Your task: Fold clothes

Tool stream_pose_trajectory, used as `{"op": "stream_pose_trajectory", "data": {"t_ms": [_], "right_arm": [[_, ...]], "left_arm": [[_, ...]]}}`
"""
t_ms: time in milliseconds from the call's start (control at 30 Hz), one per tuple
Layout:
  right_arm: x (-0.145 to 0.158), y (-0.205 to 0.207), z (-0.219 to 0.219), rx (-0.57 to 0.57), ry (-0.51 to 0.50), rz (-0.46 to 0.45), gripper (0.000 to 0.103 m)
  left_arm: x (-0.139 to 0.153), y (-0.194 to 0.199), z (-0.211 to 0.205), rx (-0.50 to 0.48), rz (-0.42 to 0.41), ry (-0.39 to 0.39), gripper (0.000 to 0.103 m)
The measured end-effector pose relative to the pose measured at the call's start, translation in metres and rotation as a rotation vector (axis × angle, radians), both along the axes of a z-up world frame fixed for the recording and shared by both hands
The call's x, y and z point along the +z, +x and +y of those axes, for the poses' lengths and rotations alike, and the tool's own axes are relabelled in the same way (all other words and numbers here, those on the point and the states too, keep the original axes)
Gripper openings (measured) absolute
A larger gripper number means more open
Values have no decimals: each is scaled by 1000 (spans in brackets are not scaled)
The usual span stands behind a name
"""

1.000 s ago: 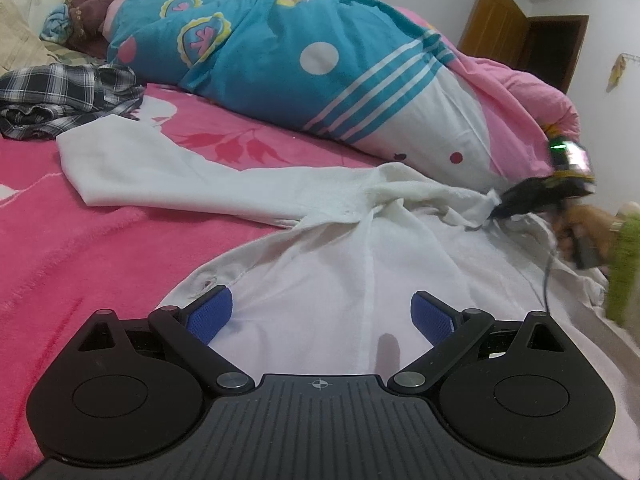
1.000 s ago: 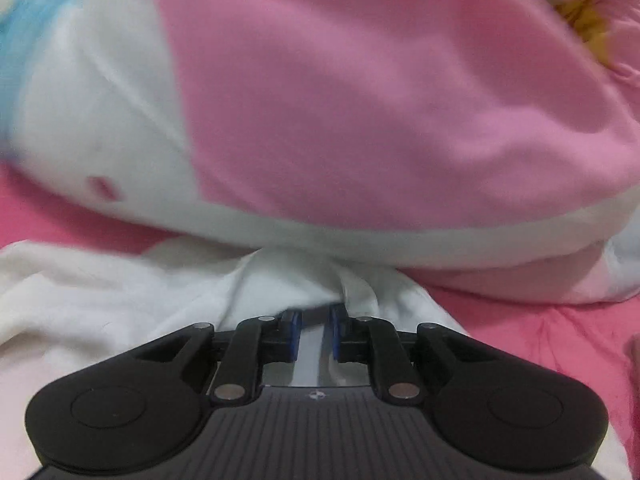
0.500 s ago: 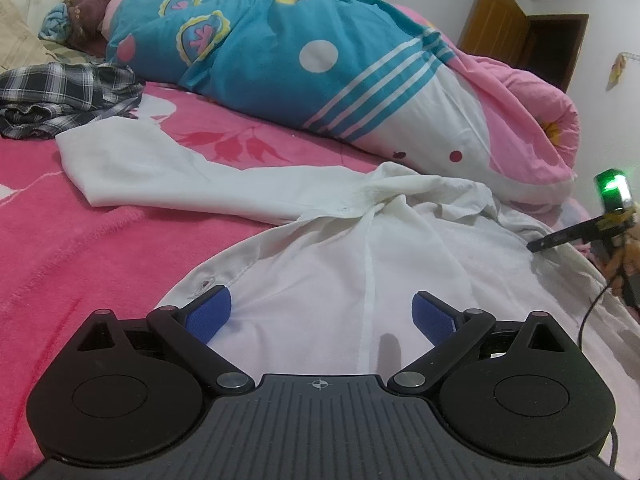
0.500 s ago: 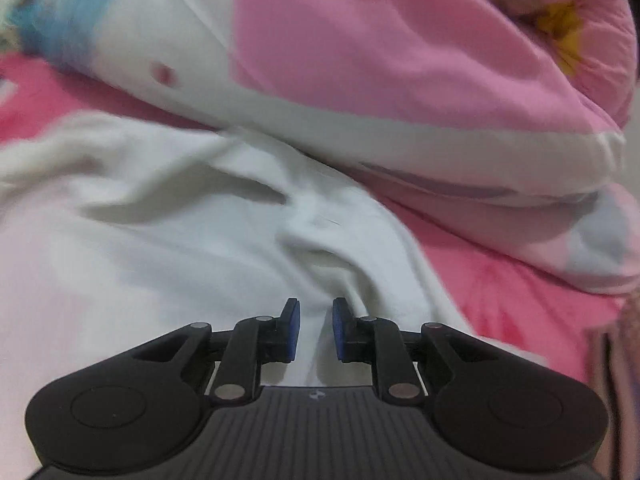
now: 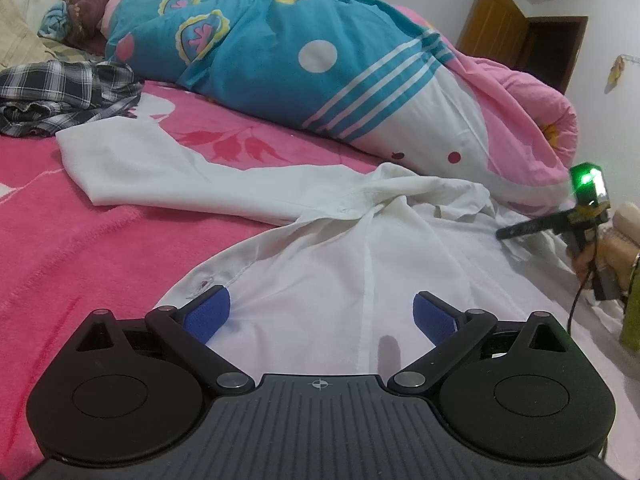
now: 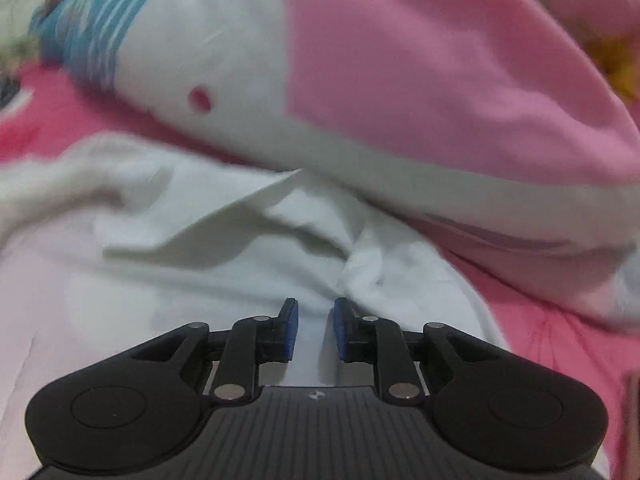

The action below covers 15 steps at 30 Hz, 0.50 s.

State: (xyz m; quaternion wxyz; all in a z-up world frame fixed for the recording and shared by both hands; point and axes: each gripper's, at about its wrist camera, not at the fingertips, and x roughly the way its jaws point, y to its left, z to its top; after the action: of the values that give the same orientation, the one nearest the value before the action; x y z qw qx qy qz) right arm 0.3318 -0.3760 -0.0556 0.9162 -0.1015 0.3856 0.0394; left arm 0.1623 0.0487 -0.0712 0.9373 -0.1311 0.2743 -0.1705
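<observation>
Left wrist view: the left gripper [image 5: 320,314] hovers with fingers spread wide and empty over the body of a thin white long-sleeved shirt [image 5: 340,252], which lies spread on a pink floral bed blanket [image 5: 80,248] — one sleeve stretched toward a crumpled grey plaid garment [image 5: 60,96]. A blue, white and pink quilt [image 5: 320,80] lies behind. Right wrist view: the right gripper [image 6: 314,330], fingers narrowly parted with nothing between them, sits just above the shirt's rumpled collar [image 6: 224,220] beside the quilt.

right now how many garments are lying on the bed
2: a white shirt spread across the pink bed cover in front, and a crumpled plaid garment at the far left. The quilt may hide others.
</observation>
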Motion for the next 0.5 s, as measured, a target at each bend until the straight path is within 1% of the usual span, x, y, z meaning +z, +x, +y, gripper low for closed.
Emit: {"op": "stream_pose_trajectory", "data": {"t_ms": [33,100,167,233,267,333,400,467,500], "right_arm": [[7,-6,2,35,41,-10,20],[15,-25,24,210,120,-11,20],[12,-32,54,399,203,44,20],[-6,-17,82,463,157,86,20],[-14,-8,93,476,138,99,19],[-23,25,84,338,132,56,18],[-22,52,55,57,83,-20,21],[-17,60,20,-193,12,-44,21],[-11,51,3,-233,47,-49,21]], "left_arm": [[0,0,0,0,0,-1,99],[0,0,0,0,0,0,99],[0,0,-1,0,0,1,99],[0,0,-1,0,1,2,99],[0,0,0,0,1,1,99],[0,0,0,0,1,2,99],[0,0,0,0,1,-1,99],[0,-1,1,0,1,-6,99],[-1,-1,2,0,1,-9,99]]}}
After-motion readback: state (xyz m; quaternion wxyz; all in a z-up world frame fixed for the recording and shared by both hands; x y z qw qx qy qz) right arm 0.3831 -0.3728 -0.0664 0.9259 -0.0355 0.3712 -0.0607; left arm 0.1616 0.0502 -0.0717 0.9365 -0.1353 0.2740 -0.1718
